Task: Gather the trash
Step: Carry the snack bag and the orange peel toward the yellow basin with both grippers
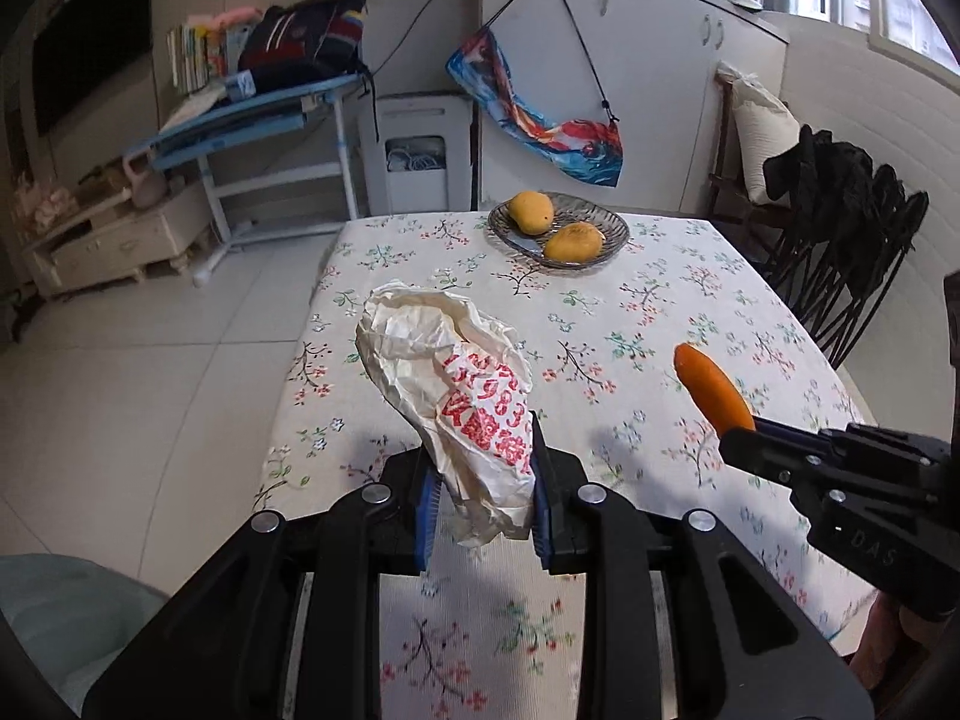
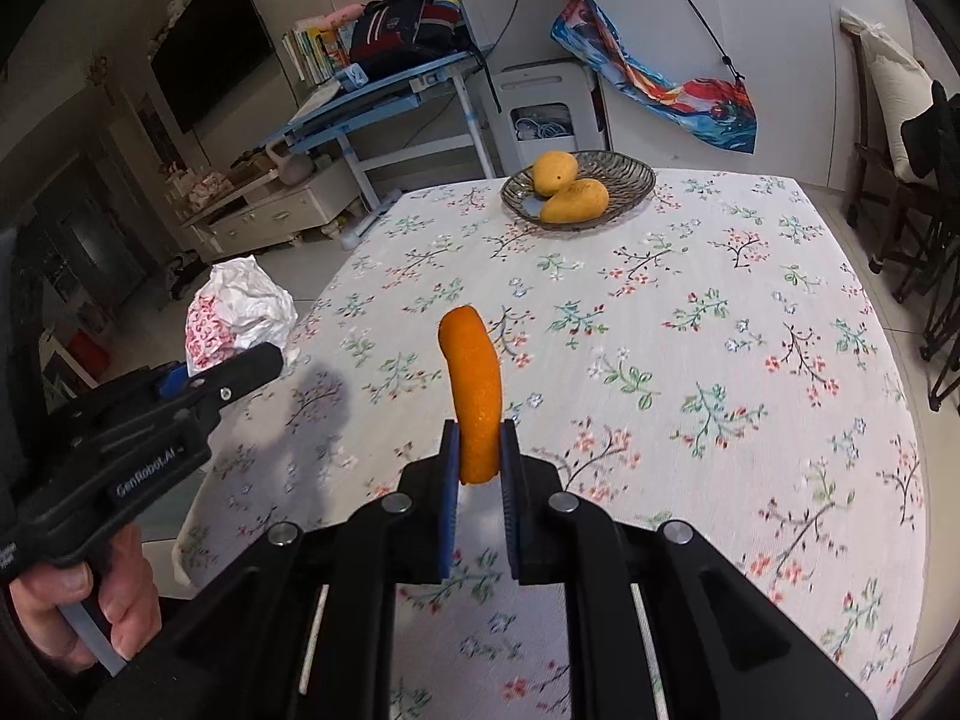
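Status: both pick-ups were complete; disposal was not.

Left gripper (image 1: pixel 480 492) was clamped on a crumpled white plastic bag (image 1: pixel 444 372) w/ red print. The bag stood up from the pads at frame centre in the left wrist view, clear of the table (image 1: pixel 660 300).

Right gripper (image 2: pixel 480 468) was closed narrow on an orange peel strip (image 2: pixel 474 384), held upright at centre of the right wrist view, also off the tablecloth.

Remaining on the table: only a glass dish (image 2: pixel 630 180) w/ two mangoes (image 2: pixel 555 171), upper centre of frame. These read as fruit, not trash, so the surface looked cleared, as far as both views showed.

Left to do, by judgement: carry both items to a bin and release. No bin could be identified in either view.

A hand (image 2: pixel 84 612) gripped the left tool's handle, lower left of the right wrist view.
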Tool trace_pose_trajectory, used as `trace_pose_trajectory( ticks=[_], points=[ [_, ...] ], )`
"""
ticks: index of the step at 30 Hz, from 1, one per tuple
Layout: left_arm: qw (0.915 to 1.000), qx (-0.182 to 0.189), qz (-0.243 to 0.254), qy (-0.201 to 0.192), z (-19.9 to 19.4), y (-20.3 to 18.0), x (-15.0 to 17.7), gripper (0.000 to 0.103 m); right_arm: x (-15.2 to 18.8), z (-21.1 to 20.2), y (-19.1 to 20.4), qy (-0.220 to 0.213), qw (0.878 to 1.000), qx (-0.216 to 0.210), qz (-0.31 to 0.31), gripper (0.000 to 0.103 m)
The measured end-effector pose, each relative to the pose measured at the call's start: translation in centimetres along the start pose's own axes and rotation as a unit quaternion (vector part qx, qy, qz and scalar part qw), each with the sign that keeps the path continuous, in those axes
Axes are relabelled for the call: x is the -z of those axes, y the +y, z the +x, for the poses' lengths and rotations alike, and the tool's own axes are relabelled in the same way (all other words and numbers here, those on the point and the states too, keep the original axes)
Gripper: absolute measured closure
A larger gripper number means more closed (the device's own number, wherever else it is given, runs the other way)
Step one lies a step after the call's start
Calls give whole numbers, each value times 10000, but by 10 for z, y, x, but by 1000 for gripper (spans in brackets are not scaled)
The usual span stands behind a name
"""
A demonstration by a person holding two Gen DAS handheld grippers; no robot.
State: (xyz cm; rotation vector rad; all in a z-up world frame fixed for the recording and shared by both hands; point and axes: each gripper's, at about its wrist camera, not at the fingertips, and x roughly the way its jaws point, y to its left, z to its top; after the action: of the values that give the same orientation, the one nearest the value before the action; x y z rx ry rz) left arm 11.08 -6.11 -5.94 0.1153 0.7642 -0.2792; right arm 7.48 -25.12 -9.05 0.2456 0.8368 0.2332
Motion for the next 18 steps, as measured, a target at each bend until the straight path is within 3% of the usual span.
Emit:
trace_pose_trajectory(
  ticks=[18],
  points=[
    [9999, 0, 96, -121, -42, -7, 38, 79, 40, -38, 12, -238, 9996, -111, 61, 89]
  ],
)
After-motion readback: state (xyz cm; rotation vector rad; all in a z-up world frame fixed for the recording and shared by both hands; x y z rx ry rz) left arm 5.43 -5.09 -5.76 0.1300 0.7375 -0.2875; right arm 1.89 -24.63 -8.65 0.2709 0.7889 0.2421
